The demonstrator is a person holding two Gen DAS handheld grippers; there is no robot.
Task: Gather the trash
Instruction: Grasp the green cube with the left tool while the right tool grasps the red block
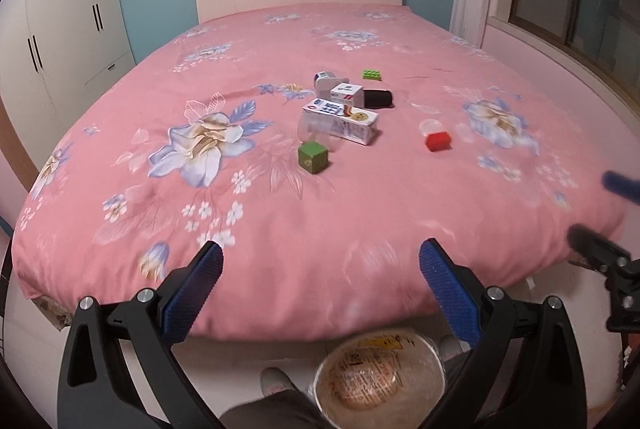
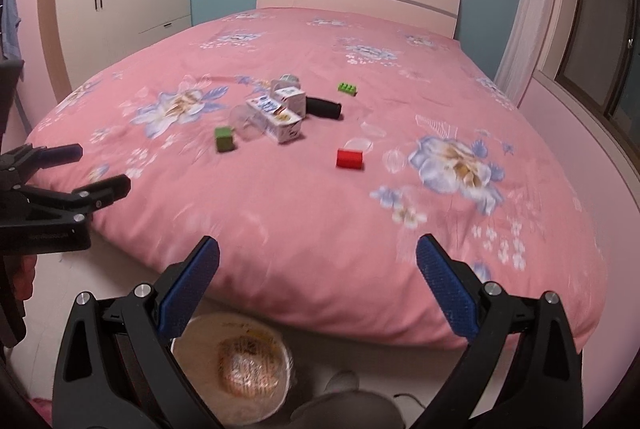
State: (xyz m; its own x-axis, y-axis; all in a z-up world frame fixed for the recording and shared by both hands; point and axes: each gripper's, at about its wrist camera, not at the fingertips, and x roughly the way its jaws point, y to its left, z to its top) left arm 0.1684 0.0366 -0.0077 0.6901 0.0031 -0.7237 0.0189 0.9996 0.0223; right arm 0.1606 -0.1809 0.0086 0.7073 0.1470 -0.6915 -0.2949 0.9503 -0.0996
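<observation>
Both tongs gape wide and empty, left gripper [image 1: 320, 261] and right gripper [image 2: 318, 255], over the bin [image 1: 380, 377]; mid-bed, the long carton [image 1: 340, 121] looks light and crushable, so pinch its narrow sides.

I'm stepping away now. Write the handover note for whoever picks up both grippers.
Left gripper: open, empty, at the near edge of the bed.
Right gripper: open, empty, also at the near edge.

On the pink floral bedspread, mid-bed: long white printed carton, small white box behind it, black cylinder, clear plastic cup lying beside the carton, clear round lid. Mixed in: green cube, red block, green studded brick.

Lined round bin on the floor below the grippers already holds a wrapper.

Left: everything on the bed is untouched.
</observation>
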